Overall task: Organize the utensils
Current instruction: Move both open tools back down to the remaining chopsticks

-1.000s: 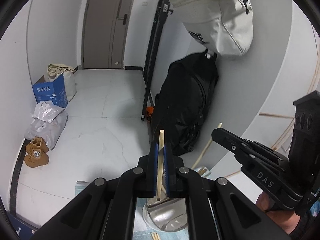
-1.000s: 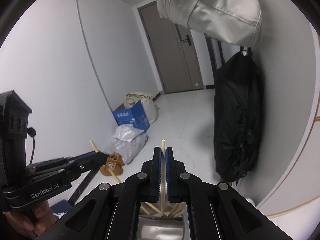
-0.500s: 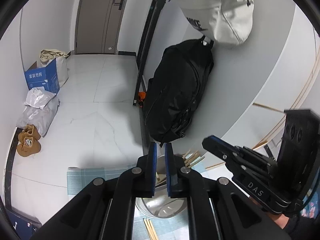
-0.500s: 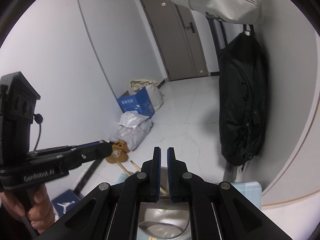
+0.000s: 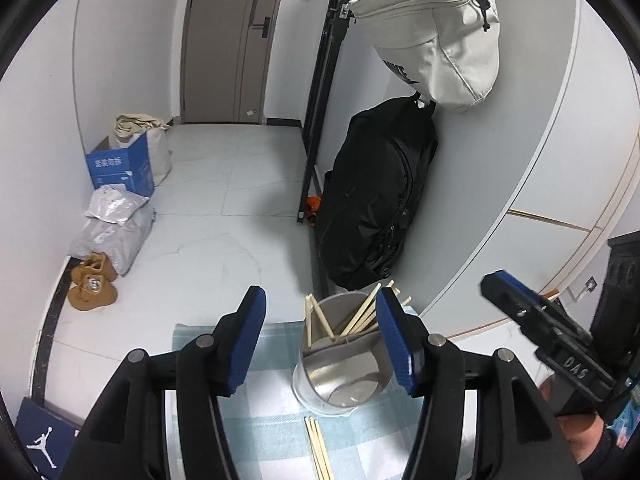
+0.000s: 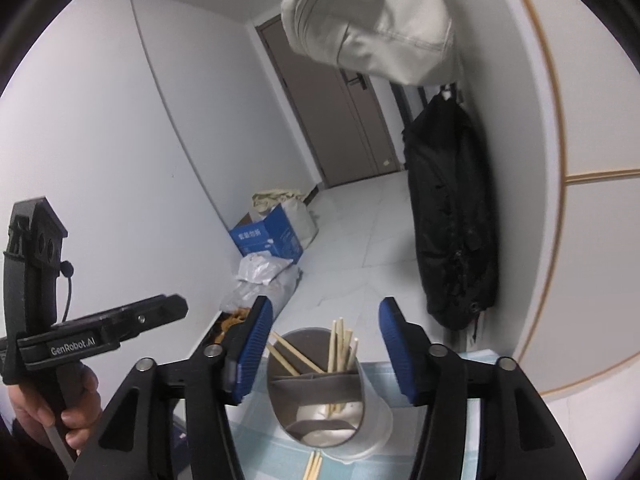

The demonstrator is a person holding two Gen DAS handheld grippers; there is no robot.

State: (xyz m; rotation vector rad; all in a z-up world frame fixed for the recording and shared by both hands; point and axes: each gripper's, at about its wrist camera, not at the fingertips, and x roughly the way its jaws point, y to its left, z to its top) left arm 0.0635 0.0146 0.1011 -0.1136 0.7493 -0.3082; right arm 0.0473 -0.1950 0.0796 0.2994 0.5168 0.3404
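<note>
A metal cup [image 5: 304,384] [image 6: 376,420] stands on a blue-and-white checked cloth [image 5: 272,412] [image 6: 260,452]. Several wooden chopsticks [image 5: 360,316] [image 6: 338,344] lean inside it. More chopsticks [image 5: 318,448] [image 6: 314,466] lie loose on the cloth in front of the cup. My left gripper [image 5: 320,294] hovers just short of the cup, its jaws opening, with nothing pressed between the blue pads. My right gripper [image 6: 326,304] does the same from the other side, jaws opening and empty. Each gripper shows in the other's view: the right gripper [image 5: 504,284] and the left gripper [image 6: 176,306].
A black backpack [image 5: 376,200] and a white bag [image 5: 440,40] hang on the wall beyond the cup. On the floor are a blue box [image 5: 120,168], grey plastic bags [image 5: 112,228] and brown slippers [image 5: 92,288]. A black pole [image 5: 320,100] stands by the door.
Each gripper was shut on one upright chopstick a second ago. Both have let go, the chopsticks now stand in the cup, and both jaws have spread and drawn back.
</note>
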